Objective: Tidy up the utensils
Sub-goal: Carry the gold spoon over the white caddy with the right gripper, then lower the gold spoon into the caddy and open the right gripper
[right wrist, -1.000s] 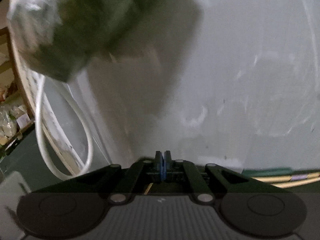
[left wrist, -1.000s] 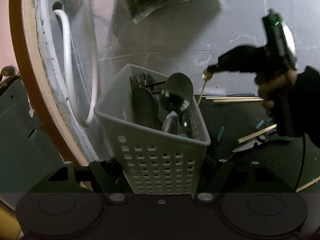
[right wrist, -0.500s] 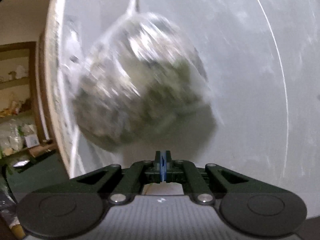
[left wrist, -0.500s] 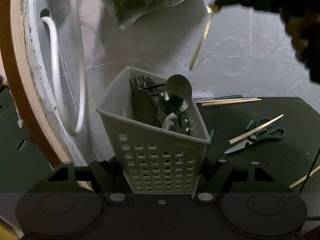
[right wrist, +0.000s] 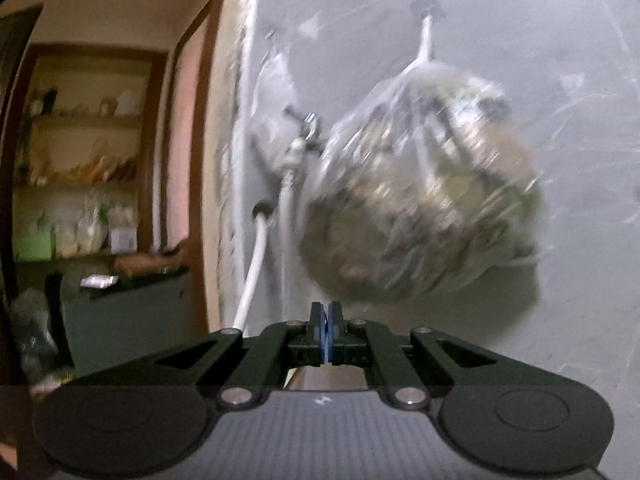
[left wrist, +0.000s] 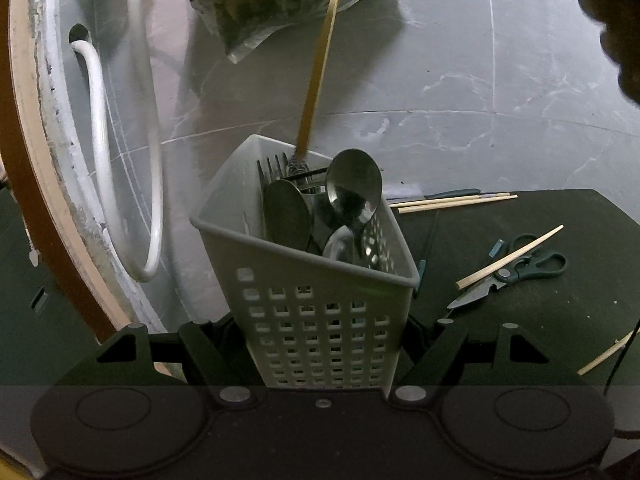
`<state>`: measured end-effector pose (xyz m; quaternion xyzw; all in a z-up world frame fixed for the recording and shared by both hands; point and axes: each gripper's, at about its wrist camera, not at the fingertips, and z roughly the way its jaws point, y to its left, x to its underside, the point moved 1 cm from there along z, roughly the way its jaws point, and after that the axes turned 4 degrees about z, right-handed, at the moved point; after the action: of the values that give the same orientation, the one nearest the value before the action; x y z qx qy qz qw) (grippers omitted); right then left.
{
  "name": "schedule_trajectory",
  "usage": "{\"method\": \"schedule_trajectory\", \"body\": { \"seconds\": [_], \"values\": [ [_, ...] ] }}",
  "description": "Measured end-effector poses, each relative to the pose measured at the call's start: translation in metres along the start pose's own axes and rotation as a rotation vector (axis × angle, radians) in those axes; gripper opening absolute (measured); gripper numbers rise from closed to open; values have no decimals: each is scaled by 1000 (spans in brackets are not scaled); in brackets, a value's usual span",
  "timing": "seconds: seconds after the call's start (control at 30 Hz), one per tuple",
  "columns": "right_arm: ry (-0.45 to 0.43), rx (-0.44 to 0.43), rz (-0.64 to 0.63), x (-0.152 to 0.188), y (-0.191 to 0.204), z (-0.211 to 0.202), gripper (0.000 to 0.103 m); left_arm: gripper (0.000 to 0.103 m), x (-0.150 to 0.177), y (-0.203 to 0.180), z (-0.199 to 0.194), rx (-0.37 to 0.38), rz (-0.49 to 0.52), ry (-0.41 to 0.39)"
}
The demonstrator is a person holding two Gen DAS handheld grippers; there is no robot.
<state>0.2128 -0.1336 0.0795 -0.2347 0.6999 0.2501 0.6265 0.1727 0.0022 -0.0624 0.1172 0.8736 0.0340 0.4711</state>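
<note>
I've got the left gripper [left wrist: 320, 354] clamped on the white caddy [left wrist: 316, 280], tilted down. The right gripper [right wrist: 325, 334], level and up high, pinches the gold utensil [left wrist: 318, 68], lower end at the caddy's back rim. It's thin, stiff, slick metal; the top-end grip looks best. Scissors [left wrist: 510, 276] and chopsticks [left wrist: 452, 201] are on the worktop [left wrist: 540, 320].

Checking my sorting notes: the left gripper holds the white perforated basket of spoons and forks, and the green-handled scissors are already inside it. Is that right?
Not quite. The left wrist view shows the scissors lying on the dark mat to the right of the basket, not inside it. The rest stands: the left gripper holds the basket, with spoons and forks in it.
</note>
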Motion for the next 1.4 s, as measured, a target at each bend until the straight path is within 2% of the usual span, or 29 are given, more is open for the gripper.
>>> {"method": "schedule_trajectory", "body": {
  "seconds": [0.33, 1.03, 1.2, 1.33, 1.4],
  "values": [
    [128, -23, -78, 49, 23, -2, 1, 77, 0, 1, 2, 9, 8, -3],
    [222, -46, -63, 62, 21, 6, 3, 77, -1, 1, 2, 9, 5, -4],
    [223, -47, -48, 62, 16, 7, 8, 77, -1, 1, 2, 8, 5, -4],
    [226, -29, -34, 64, 11, 5, 18, 77, -1, 1, 3, 8, 7, -4],
    [203, -7, -20, 62, 6, -1, 36, 77, -1, 2, 3, 8, 8, -3]
  ]
}}
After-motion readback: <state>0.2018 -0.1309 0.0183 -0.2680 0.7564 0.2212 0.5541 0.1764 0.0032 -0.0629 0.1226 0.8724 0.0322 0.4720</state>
